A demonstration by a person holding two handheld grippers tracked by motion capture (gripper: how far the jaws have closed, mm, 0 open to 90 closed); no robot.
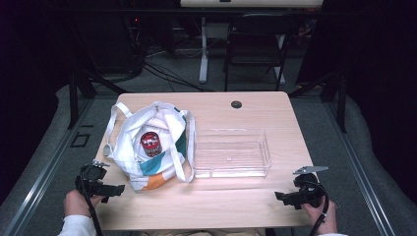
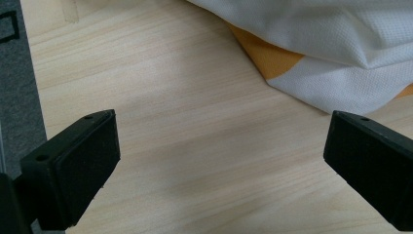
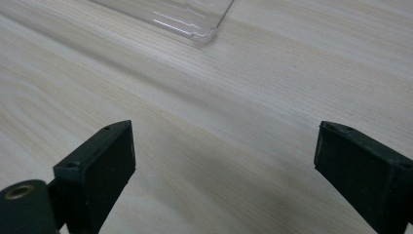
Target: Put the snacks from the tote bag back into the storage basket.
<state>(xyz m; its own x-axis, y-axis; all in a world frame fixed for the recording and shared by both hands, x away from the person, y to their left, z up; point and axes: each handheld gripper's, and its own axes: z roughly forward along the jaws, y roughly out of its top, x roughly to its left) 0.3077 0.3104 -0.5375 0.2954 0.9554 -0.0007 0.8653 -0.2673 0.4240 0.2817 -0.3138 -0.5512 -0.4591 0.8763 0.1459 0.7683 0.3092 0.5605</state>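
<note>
On the pale wooden bench (image 1: pixel 211 201), a white fabric tote bag with teal and orange patches (image 1: pixel 147 147) lies slumped on the left half, its mouth turned up and its long white straps spread out beside it. Inside the bag's mouth sits a round can with a dark red label (image 1: pixel 151 143). Just to the right of the bag, near the bench's middle, stands a clear rectangular plastic tray (image 1: pixel 231 153). The left tool (image 1: pixel 120 189) rests at the near left corner, just beside the bag's orange lower corner but apart from it; its black jaws stand wide apart with only bare wood between them. The right tool (image 1: pixel 279 197) lies at the near right edge, near the tray's corner, jaws likewise spread wide and holding nothing.
</note>
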